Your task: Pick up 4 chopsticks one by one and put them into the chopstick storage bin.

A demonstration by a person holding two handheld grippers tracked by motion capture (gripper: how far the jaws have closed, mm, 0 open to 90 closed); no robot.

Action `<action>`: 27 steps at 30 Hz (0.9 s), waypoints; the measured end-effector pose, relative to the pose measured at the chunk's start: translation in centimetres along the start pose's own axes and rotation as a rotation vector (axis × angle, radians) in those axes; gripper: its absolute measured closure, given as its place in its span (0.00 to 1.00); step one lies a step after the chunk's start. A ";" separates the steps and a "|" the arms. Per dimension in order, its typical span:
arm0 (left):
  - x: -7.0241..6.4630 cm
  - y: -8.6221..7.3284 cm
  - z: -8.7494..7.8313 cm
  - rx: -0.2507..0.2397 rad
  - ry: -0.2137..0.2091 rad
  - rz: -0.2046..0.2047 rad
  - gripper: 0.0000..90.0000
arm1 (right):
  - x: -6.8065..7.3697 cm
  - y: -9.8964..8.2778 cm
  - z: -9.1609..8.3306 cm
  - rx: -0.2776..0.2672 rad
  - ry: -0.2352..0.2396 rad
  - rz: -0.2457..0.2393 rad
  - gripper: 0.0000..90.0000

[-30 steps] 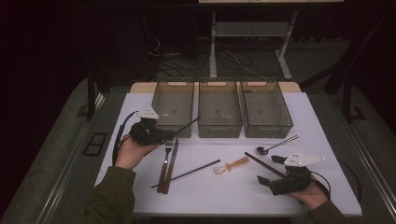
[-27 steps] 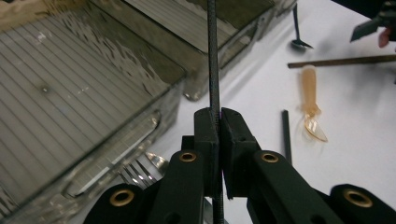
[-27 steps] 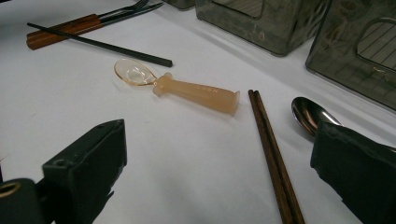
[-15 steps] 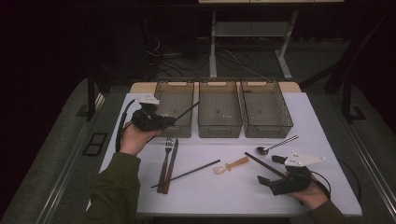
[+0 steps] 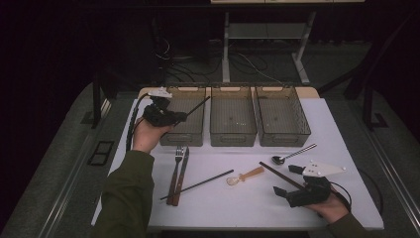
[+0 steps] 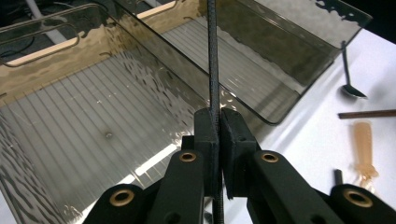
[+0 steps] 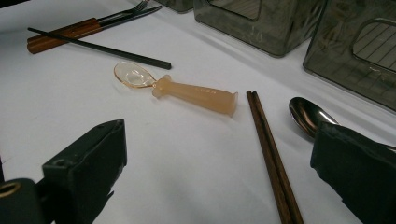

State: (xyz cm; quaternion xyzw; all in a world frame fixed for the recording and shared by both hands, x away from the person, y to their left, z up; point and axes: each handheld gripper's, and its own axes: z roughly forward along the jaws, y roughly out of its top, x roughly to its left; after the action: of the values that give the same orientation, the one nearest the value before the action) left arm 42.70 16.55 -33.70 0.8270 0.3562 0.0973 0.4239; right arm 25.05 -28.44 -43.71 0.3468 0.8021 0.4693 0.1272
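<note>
Above the counter point(image 5: 346, 124), in the high view, the left gripper point(image 5: 181, 117) is clenched on a dark chopstick point(image 5: 197, 107), which slants up and away from the jaws over the leftmost of three smoky bins point(image 5: 185, 116); the hold near one end suggests the stick is meant to be dropped lengthwise into that bin. The left hand point(image 5: 143, 134) is raised at the bin's near left corner, forearm reaching forward. The right gripper point(image 5: 293, 181) rests low on the counter with its jaws spread and nothing between them, apparently idle, the right hand point(image 5: 329, 206) behind it. A fork point(image 5: 174, 174), knife point(image 5: 181, 173), second dark chopstick point(image 5: 197, 184), amber spoon point(image 5: 243, 175), brown chopsticks point(image 5: 278, 176) and metal spoon point(image 5: 292, 154) lie loose, seemingly awaiting sorting. Left gripper view: both pads pinch the chopstick point(image 6: 214, 65), which stands straight up the picture over the bin's ribbed floor point(image 6: 84, 130). Right gripper view: open jaws frame the amber spoon point(image 7: 191, 92) and brown chopsticks point(image 7: 271, 154), touching neither.
</note>
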 end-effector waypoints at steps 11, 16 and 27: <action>2.2 1.1 0.7 -0.039 0.045 -0.050 0.95 | 0.1 0.0 -0.1 -0.007 0.000 -0.002 0.04; 3.1 1.9 1.1 -0.059 0.062 -0.077 0.95 | 0.1 0.0 -0.1 -0.010 0.002 0.000 0.04; 4.4 2.2 2.8 -0.068 0.102 -0.129 0.95 | 0.1 0.1 -0.3 -0.018 0.009 0.001 0.04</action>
State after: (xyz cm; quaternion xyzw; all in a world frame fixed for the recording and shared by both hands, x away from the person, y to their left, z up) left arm 48.29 16.85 -34.37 0.7814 0.4265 0.1238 0.4384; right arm 24.83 -28.55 -43.44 0.3439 0.7982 0.4783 0.1263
